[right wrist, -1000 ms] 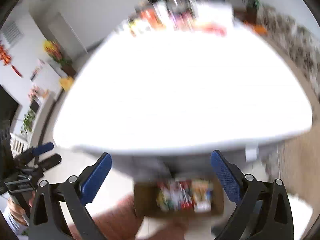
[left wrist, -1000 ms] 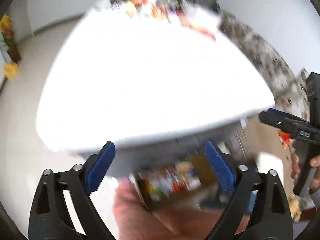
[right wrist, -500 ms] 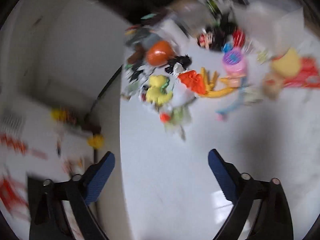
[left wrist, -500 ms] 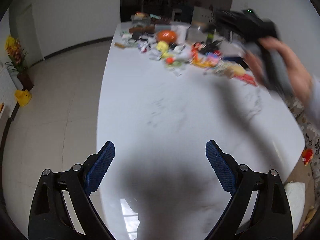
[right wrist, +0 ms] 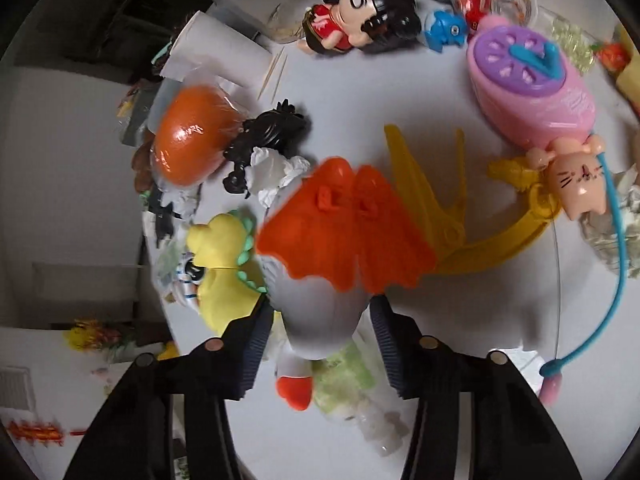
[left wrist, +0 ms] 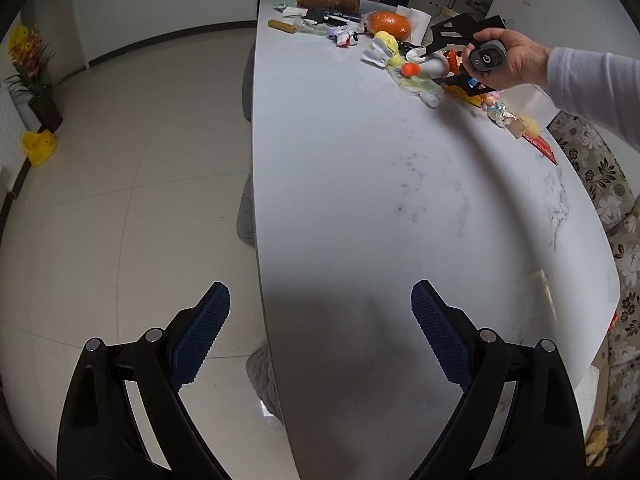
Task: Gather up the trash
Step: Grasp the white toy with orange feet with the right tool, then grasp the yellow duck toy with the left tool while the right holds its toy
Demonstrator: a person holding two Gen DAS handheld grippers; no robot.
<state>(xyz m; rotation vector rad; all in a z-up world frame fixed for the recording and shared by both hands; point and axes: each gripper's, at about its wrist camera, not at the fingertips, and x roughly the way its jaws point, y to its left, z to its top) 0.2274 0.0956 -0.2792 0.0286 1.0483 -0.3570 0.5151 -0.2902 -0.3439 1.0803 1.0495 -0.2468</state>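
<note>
So on the left side, the left gripper (left wrist: 320,316) is just hanging over the near end of the white table (left wrist: 360,208), tipped down, its blue pads wide apart with nothing between them. One finger sits over the tiled floor (left wrist: 132,184), the other over the tabletop.

Further right in that same view you can see the person's right hand (left wrist: 508,60), in a light sleeve (left wrist: 592,84), reaching out across the table and down into the pile of stuff at the far end, wrapped round the handle of the right gripper (right wrist: 320,320).

From the right wrist camera, that gripper's jaws have just been closing in, and there's a white toy bird (right wrist: 320,304) between them. It's a rounded white plastic body with big orange wings spread on top and an orange bit at the near end. The pads sit right at its sides; the left one looks like it touches, but I honestly can't tell if the right one is pressing yet.

The bird lies on the table in the clutter: a yellow dino toy (right wrist: 224,264) just to its left, an orange ball (right wrist: 188,140) further back left, crumpled white paper (right wrist: 276,172) behind it, a yellow plastic piece (right wrist: 472,240) to the right, and a pink toy clock (right wrist: 528,80) well off to the upper right.
</note>
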